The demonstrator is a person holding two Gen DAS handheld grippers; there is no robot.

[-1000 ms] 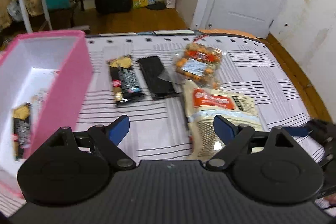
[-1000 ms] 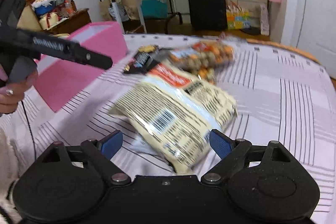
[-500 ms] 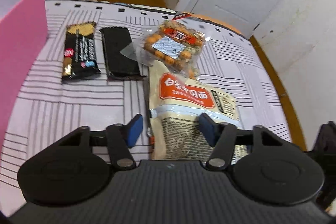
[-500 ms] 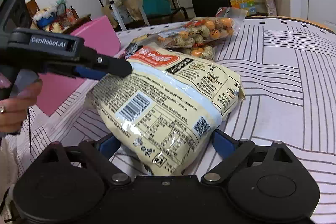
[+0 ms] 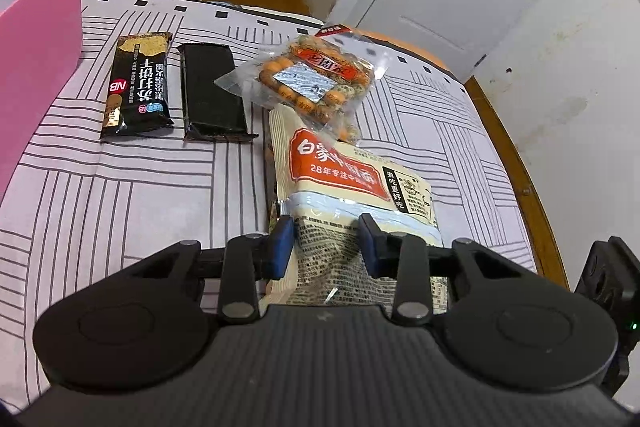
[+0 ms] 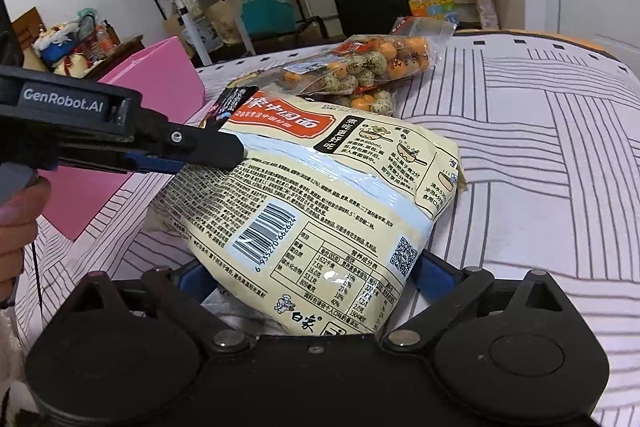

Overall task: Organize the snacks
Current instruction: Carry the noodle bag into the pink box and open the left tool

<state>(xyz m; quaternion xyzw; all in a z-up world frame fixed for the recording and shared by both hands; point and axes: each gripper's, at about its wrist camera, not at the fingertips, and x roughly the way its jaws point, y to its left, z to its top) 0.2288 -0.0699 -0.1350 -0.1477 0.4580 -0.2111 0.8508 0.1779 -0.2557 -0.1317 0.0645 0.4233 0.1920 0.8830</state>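
Hidden: noodle bag's (image 6: 320, 211) near end, behind right gripper (image 6: 308, 279).
Left gripper (image 5: 326, 241): just narrowed, pinching the bag.
Right gripper: just widened, straddling the bag, pads off it.
Bag: on bedspread (image 5: 120, 195), pink box (image 5: 36, 39) at ten o'clock.
Change: bag nearer.

left tongs (image 5: 326, 241) closed onto noodle bag (image 5: 352, 183)
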